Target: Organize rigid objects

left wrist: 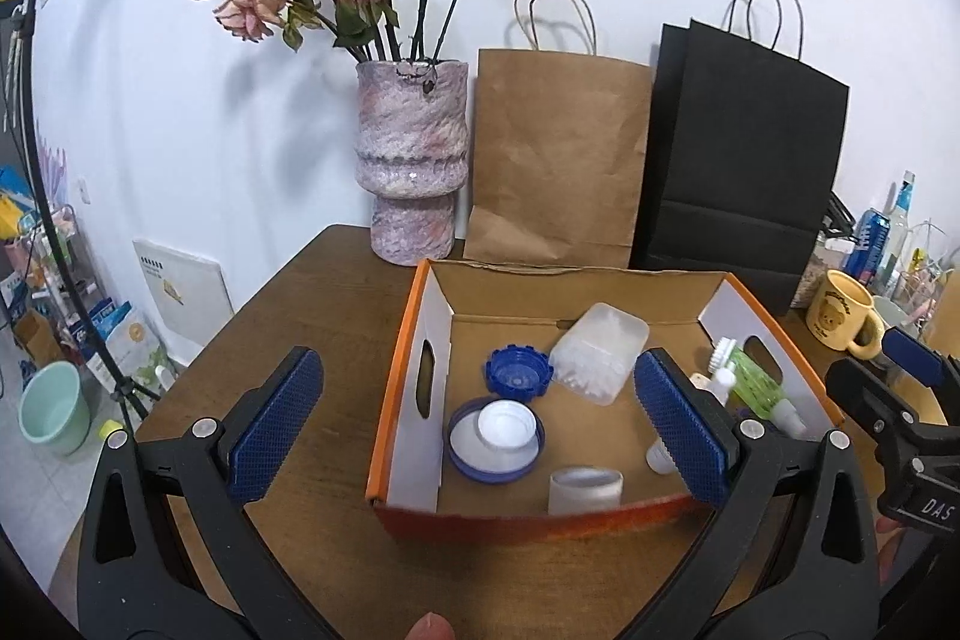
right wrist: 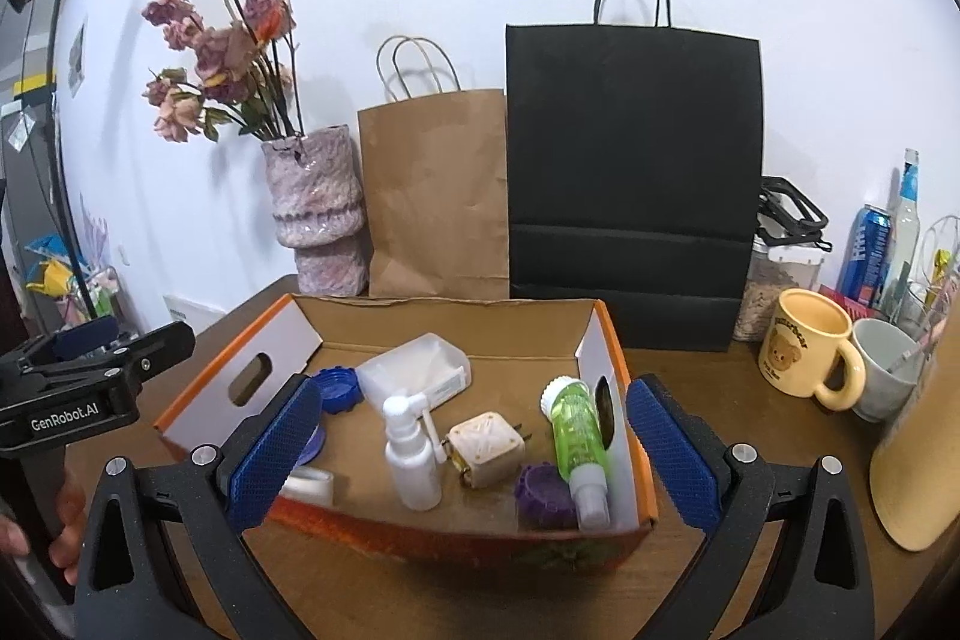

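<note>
Cardboard box [right wrist: 606,358] sat mid-frame, already holding the spray bottle [right wrist: 411,454], green tube [right wrist: 576,430], plug [right wrist: 483,445] and blue lids [left wrist: 517,370]. We had both grippers, left [left wrist: 480,424] and right [right wrist: 474,454], spread wide and empty, so it looked mostly done to us.

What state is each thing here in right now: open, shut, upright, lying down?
Left gripper: open, empty.
Right gripper: open, empty.
Cardboard box: open-topped, holding items.
White spray bottle: upright.
Green bottle: lying down.
Clear plastic container: tipped on its side.
Yellow mug: upright.
Vase: upright, holding wilted flowers.
</note>
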Demonstrator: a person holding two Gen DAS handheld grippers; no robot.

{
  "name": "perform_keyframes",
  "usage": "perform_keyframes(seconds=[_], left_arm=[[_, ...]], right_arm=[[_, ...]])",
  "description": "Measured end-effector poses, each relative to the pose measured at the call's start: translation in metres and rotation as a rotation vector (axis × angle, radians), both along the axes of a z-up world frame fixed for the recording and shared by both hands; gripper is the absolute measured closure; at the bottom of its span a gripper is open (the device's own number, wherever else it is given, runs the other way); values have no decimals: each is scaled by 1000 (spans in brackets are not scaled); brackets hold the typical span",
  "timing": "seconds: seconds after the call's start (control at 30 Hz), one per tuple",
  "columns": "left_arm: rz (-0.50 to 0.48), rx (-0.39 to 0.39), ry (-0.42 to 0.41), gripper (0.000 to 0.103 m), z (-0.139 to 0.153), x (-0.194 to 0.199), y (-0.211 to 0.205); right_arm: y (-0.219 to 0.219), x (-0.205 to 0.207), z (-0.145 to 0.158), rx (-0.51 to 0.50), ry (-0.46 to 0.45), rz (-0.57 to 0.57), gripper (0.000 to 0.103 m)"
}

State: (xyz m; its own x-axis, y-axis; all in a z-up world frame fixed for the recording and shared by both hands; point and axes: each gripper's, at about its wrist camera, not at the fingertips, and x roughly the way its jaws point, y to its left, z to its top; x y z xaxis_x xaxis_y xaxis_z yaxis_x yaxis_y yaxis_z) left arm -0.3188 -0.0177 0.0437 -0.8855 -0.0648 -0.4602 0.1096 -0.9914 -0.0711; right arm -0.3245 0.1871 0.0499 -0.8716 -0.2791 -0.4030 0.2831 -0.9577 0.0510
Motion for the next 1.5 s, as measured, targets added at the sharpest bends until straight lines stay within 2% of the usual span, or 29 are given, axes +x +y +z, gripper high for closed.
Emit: perform_keyframes(seconds=[0.4,0.8,1.17,1.5], left_arm=[[-35,-8,40,0,10,62,10],[-78,-24,32,0,9,123,18],[-90,-30,25,0,1,172,19],[-107,-35,-7,0,-14,198,23]], right_arm=[[7,66,14,-8,41,-1,0],[10,134,22,-5,73,0,0],[14,184,12,-2,60,6,0],[16,207,-1,4,36,6,0]])
